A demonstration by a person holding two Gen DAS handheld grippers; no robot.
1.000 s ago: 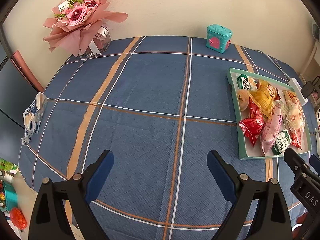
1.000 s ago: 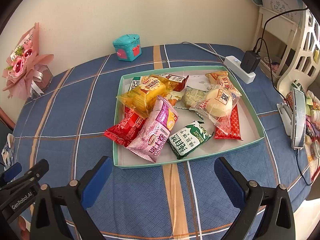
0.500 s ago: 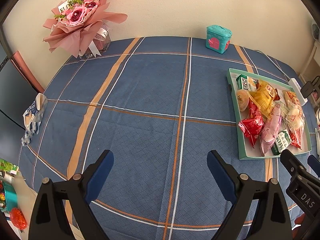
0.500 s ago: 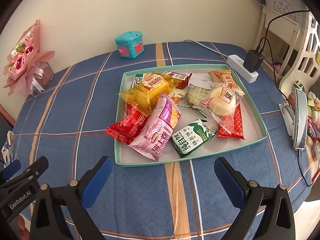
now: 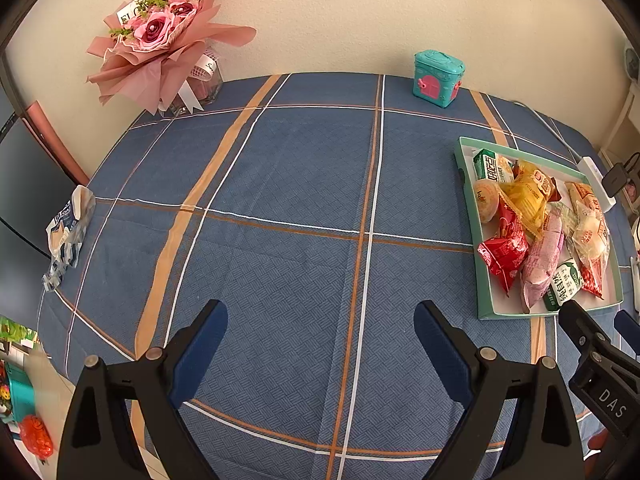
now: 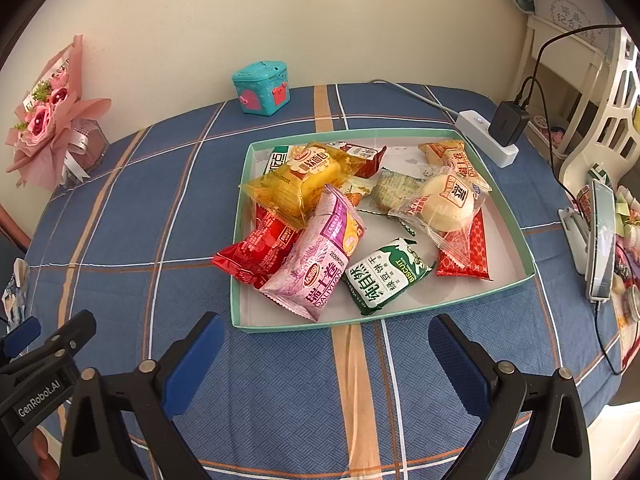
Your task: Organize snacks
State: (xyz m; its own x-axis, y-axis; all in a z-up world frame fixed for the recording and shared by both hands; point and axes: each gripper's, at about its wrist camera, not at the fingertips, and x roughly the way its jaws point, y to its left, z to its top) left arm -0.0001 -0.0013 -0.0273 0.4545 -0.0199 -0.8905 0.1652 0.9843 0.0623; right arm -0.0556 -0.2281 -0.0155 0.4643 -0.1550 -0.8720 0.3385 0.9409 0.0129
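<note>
1. The table (image 5: 304,184), under a blue plaid cloth, carries everything.
2. The green tray (image 6: 516,216) sits on its right part, holding the snacks heaped together.
3. The left gripper (image 5: 320,344) hovers over bare cloth, spread wide and empty.
4. The right gripper (image 6: 320,356) hangs just before the tray's near rim, also spread and empty.
5. The pink packet (image 6: 320,264) overlaps the red packet (image 6: 256,252); the green biscuit packet (image 6: 384,276) lies beside them.

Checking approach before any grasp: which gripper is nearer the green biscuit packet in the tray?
Right. The right gripper hangs open just in front of the tray, facing the green biscuit packet. The left gripper is open over bare tablecloth, well to the tray's left.
</note>
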